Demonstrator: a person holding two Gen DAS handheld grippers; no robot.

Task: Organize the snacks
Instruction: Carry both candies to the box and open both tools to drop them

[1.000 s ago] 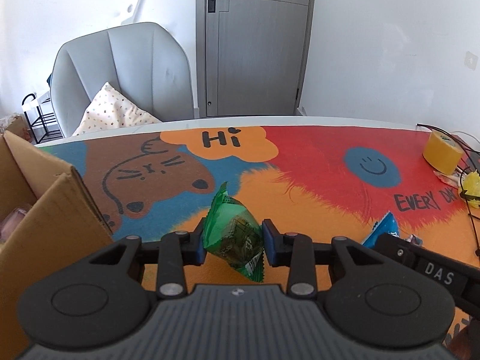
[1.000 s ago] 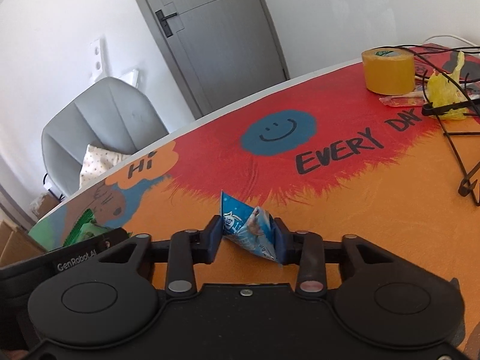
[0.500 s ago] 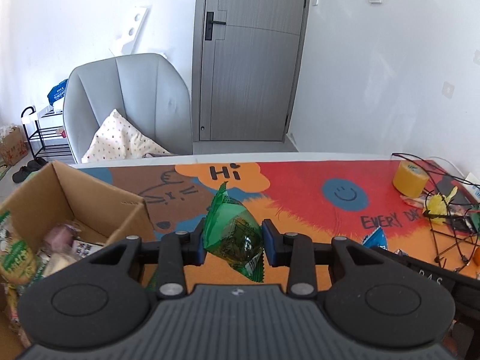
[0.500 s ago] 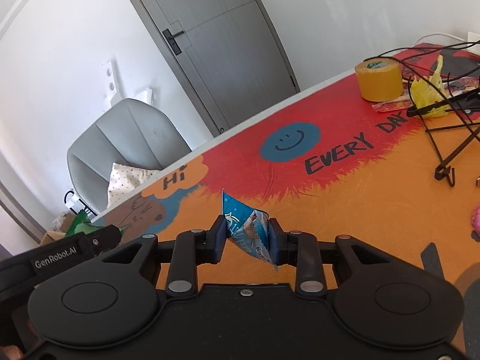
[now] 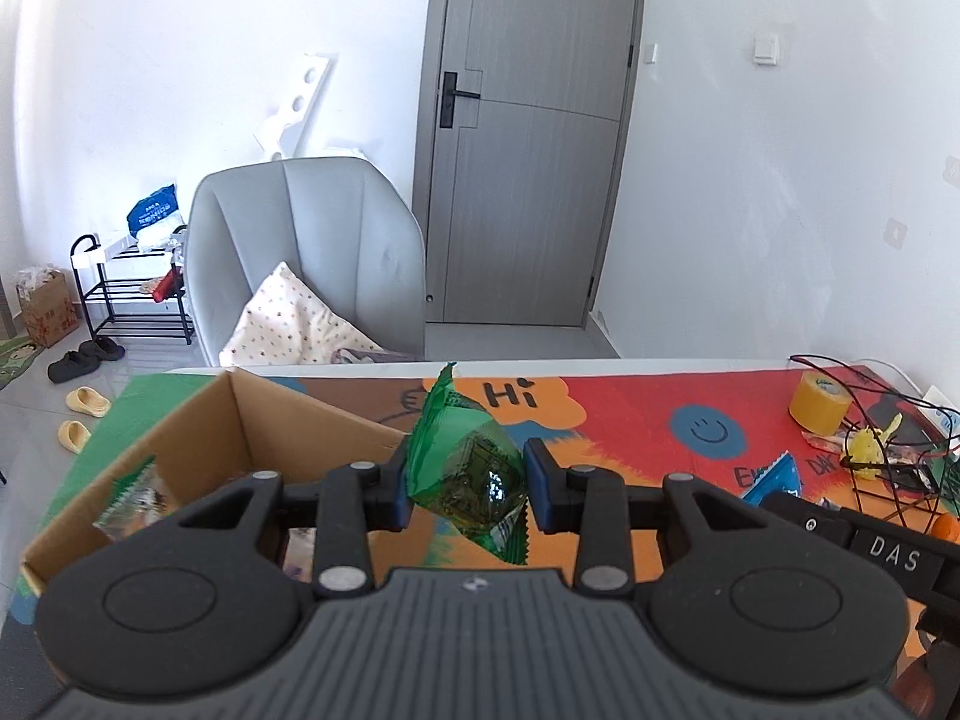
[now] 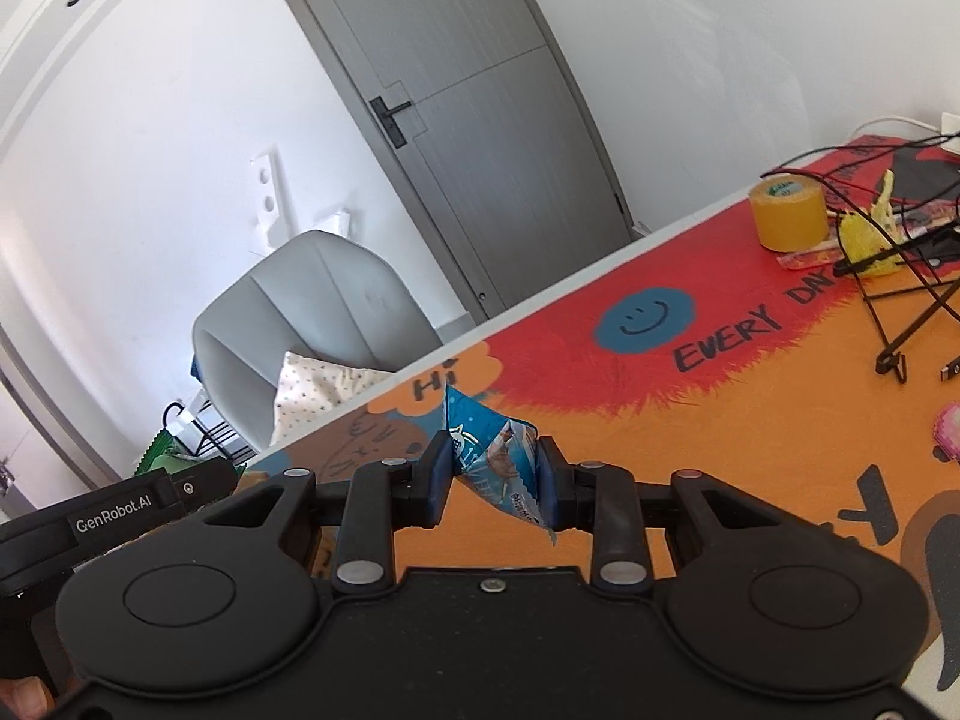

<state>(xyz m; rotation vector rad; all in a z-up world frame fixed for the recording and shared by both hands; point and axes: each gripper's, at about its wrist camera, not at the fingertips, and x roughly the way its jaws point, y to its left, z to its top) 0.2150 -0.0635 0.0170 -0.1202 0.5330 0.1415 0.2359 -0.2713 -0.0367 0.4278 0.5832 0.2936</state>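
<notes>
left gripper (image 5: 467, 489): lifted, green snack packet (image 5: 465, 474) now beside open cardboard box (image 5: 240, 420)
right gripper (image 6: 495, 480): raised, blue snack packet (image 6: 495, 459) off mat (image 6: 750, 420)

White walls (image 5: 180, 60), bright daylight in room. Grey door (image 5: 528, 138) with black handle (image 5: 450, 99) at far centre; light switch (image 5: 766, 50) on wall right of door. Grey armchair (image 5: 300, 240) left of door, near far table edge, holds dotted cushion (image 5: 288, 324). White board with round holes (image 5: 294, 102) leans on wall behind armchair. Black shoe rack (image 5: 129, 288) at far left, blue bag (image 5: 153, 213) on top. Small cardboard carton (image 5: 51, 309) beside rack. Grey tiled floor (image 5: 36, 420); dark shoes (image 5: 84, 357) and yellow slippers (image 5: 81, 414) on it.
</notes>
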